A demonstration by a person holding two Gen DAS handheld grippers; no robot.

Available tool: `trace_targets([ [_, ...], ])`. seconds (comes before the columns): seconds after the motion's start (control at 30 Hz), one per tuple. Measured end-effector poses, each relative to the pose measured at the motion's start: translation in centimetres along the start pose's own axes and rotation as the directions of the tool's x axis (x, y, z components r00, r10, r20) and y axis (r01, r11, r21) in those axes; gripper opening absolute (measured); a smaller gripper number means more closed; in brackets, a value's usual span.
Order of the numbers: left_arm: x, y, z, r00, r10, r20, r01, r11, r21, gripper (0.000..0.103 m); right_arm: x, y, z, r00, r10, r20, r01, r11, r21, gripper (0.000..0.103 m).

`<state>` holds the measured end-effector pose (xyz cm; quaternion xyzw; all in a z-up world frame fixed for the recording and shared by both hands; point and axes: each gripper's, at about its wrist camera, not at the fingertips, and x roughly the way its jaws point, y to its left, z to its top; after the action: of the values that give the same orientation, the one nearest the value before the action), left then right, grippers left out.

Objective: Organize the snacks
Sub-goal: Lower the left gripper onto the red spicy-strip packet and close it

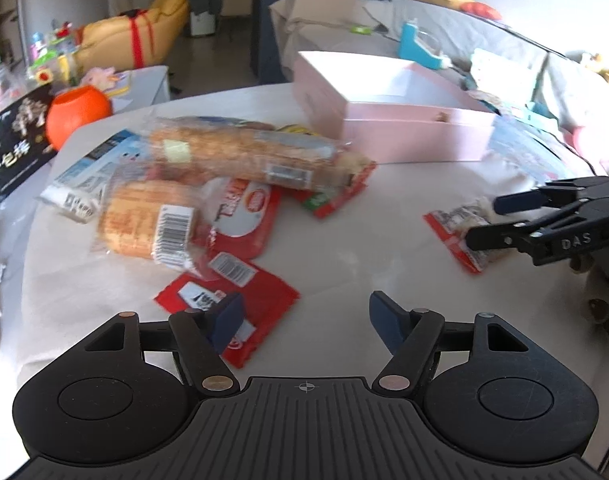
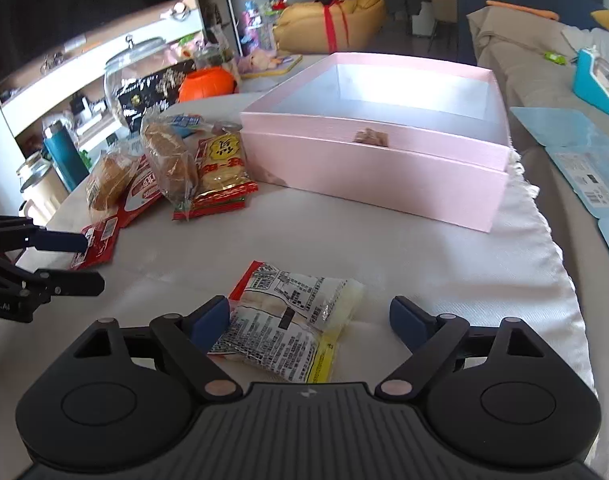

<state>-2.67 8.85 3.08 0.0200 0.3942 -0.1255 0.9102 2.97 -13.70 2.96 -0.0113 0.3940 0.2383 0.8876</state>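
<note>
Right now the right tool [image 2: 309, 322] stands spread around a clear-wrapped snack packet [image 2: 290, 320] lying flat on the desk [image 2: 424, 256], its pads not pressing the wrapper. Spread too, the left tool [image 1: 306, 318] hovers empty just above a red packet [image 1: 208, 304] at the near edge of the snack pile [image 1: 208, 184]. Beyond sits the open pink box [image 2: 384, 160]

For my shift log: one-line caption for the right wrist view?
Open right gripper straddles a clear snack packet on the white cloth, pink box behind.
</note>
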Motion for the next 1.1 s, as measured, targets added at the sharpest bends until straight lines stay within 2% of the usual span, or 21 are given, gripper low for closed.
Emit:
trace_targets([
  [0.13,-0.2,-0.5,0.1,0.998,0.055,0.009,-0.055,0.996,0.075,0.074,-0.2,-0.1,-0.7,0.999,-0.002,0.044,0.002,1.000,0.013,0.090],
  [0.27,0.7,0.3,0.2,0.988,0.156,-0.008,-0.154,0.977,0.150,0.074,-0.1,0.2,-0.5,0.999,-0.011,0.054,0.011,1.000,0.002,0.090],
  [0.33,1.4,1.1,0.2,0.982,0.187,-0.019,-0.181,0.968,0.176,0.080,-0.2,0.0,-0.5,0.998,-0.004,0.058,0.003,1.000,0.010,0.090],
  [0.43,1.9,2.9,0.6,0.990,0.138,-0.028,-0.133,0.982,0.133,0.084,-0.2,-0.1,-0.5,0.998,0.004,0.064,-0.005,1.000,0.020,0.090],
  [0.63,2.7,4.9,1.2,0.997,0.068,-0.038,-0.066,0.996,0.053,0.085,-0.2,0.0,-0.7,0.998,0.003,0.066,-0.004,1.000,0.021,0.090],
  [0.7,2.5,4.3,1.1,0.997,0.072,-0.042,-0.070,0.996,0.049,0.082,-0.2,0.0,-0.7,0.998,0.003,0.067,-0.004,1.000,0.021,0.090],
  [0.83,1.9,1.9,0.3,0.998,0.029,-0.047,-0.026,0.998,0.058,0.082,-0.4,0.0,-0.8,0.998,-0.008,0.069,0.006,1.000,0.027,0.090],
  [1.03,1.5,-1.5,-0.9,0.997,0.075,-0.010,-0.075,0.997,0.009,0.082,-1.6,-0.2,-1.4,0.996,-0.044,0.081,0.037,0.996,0.084,0.090],
  [1.1,1.7,-2.2,-0.8,0.998,0.065,0.001,-0.065,0.998,-0.009,0.082,-2.4,-0.3,-1.6,0.990,-0.090,0.112,0.080,0.993,0.091,0.090],
])
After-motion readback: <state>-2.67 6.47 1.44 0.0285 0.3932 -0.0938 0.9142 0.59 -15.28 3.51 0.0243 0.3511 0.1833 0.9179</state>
